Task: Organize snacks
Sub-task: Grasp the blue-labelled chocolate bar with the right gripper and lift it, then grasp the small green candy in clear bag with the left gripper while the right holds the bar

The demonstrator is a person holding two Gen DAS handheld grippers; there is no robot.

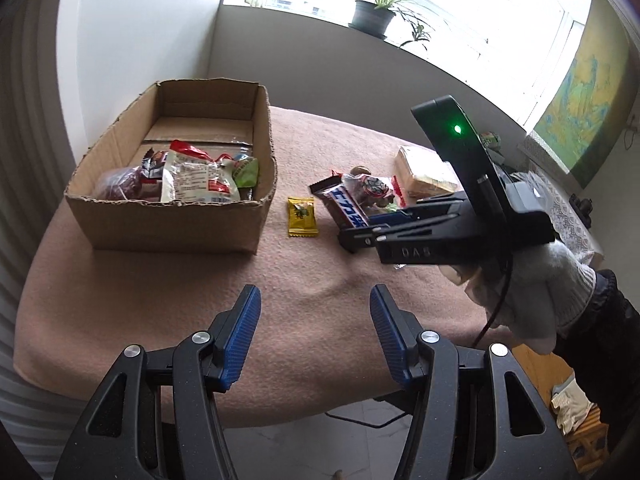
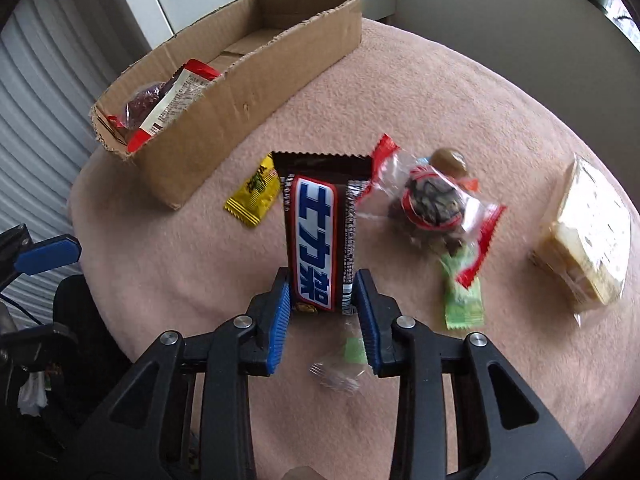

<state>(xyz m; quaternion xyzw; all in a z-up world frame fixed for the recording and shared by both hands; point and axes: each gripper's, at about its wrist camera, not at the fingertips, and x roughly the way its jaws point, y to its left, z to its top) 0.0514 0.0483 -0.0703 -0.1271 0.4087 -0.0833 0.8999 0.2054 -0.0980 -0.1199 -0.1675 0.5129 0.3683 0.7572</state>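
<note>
The right tongs (image 2: 322, 312) are clamped on the near end of a brown chocolate bar (image 2: 318, 232) with a blue-and-white label, one blue pad pressed to each long side. The bar sticks out away from the tongs, its far crimped end reaching over the pink cloth of the bench (image 2: 400, 100). From the left wrist view the same tongs (image 1: 362, 236) come in from the right, carried by a hand in a white knitted glove (image 1: 532, 288), with the bar (image 1: 344, 204) angled up out of them.

The left tongs (image 1: 316, 334) stand apart with nothing between the blue pads, held over the near part of the bench (image 1: 200, 280).

Just left of the bar lies a small yellow candy packet (image 2: 254, 196) flat on the cloth. To the right of the bar sits a clear wrapper with red ends (image 2: 432, 204) holding something dark, and nearer than that a little green packet (image 2: 464, 300). Behind the wrapper is a small round brownish thing I cannot make out. Farther right is a pale block-shaped snack in clear plastic (image 2: 584, 236).

The open cardboard box (image 1: 176, 216) stands at the far left of the bench, well apart from the bar. Several packets are already heaped in its near end, a white one with a red top (image 1: 196, 176) among them.

On the windowsill beyond, a potted plant (image 1: 374, 8) stands against the light.
</note>
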